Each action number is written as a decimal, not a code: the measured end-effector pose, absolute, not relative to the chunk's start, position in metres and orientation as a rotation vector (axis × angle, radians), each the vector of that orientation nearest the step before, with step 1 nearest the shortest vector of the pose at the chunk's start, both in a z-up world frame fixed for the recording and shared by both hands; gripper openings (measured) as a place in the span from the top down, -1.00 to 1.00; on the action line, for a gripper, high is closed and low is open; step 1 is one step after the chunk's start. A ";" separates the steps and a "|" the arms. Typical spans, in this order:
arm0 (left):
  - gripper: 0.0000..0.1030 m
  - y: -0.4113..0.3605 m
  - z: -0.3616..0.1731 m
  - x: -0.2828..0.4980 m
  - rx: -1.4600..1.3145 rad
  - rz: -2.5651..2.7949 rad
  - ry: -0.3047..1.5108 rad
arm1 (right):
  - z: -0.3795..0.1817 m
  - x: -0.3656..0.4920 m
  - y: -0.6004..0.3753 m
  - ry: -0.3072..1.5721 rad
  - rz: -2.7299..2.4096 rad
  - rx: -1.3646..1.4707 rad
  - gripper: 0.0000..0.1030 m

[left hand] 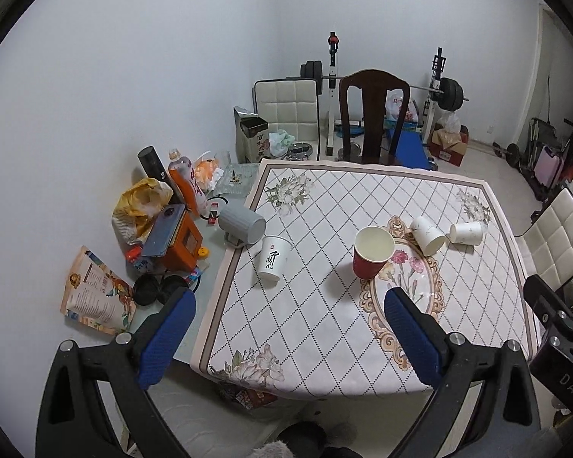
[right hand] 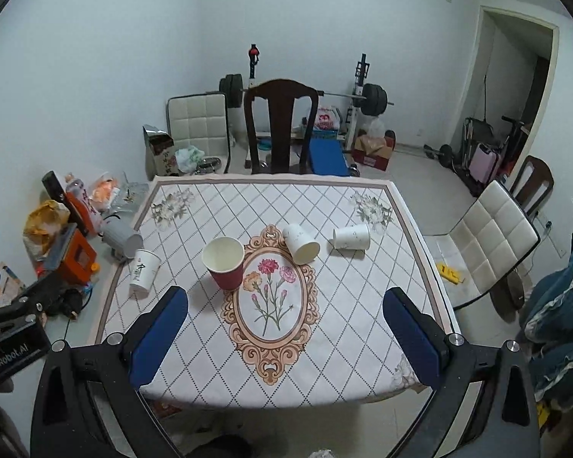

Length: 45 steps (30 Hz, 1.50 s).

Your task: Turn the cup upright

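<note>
A red paper cup (left hand: 372, 253) (right hand: 225, 263) stands upright near the middle of the table, mouth up. A white cup with black calligraphy (left hand: 273, 257) (right hand: 143, 273) lies tilted near the left edge. Two white marbled cups lie on their sides to the right: one (left hand: 428, 234) (right hand: 301, 243) by the floral medallion, one (left hand: 466, 232) (right hand: 351, 236) farther right. My left gripper (left hand: 290, 305) is open and empty, above the table's near edge. My right gripper (right hand: 286, 307) is open and empty, above the near part of the medallion.
The table has a patterned cloth (right hand: 355, 324). A grey mug (left hand: 242, 225) lies at the left edge beside clutter: an orange box (left hand: 179, 244), bottle, bags. A dark wooden chair (right hand: 280, 126) stands behind the table, a white chair (right hand: 489, 244) to the right.
</note>
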State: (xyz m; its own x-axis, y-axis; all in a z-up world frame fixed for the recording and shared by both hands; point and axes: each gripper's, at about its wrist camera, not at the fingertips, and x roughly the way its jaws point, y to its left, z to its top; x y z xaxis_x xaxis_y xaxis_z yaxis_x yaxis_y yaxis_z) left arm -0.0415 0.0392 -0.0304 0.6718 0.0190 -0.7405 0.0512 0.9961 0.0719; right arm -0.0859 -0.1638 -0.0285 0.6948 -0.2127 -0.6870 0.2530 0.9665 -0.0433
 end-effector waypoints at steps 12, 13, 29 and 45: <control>-0.96 0.034 -0.028 -0.053 0.084 -0.035 0.824 | -0.020 -0.094 -0.159 0.751 -0.243 0.052 -1.00; -0.96 0.033 -0.028 -0.053 0.090 -0.036 0.826 | -0.021 -0.093 -0.160 0.752 -0.243 0.053 -1.00; -0.96 0.022 -0.030 -0.052 0.097 -0.056 0.836 | -0.019 -0.098 -0.168 0.764 -0.235 0.061 -1.00; -0.96 0.021 -0.028 -0.051 0.097 -0.050 0.830 | -0.020 -0.097 -0.171 0.762 -0.234 0.062 -1.00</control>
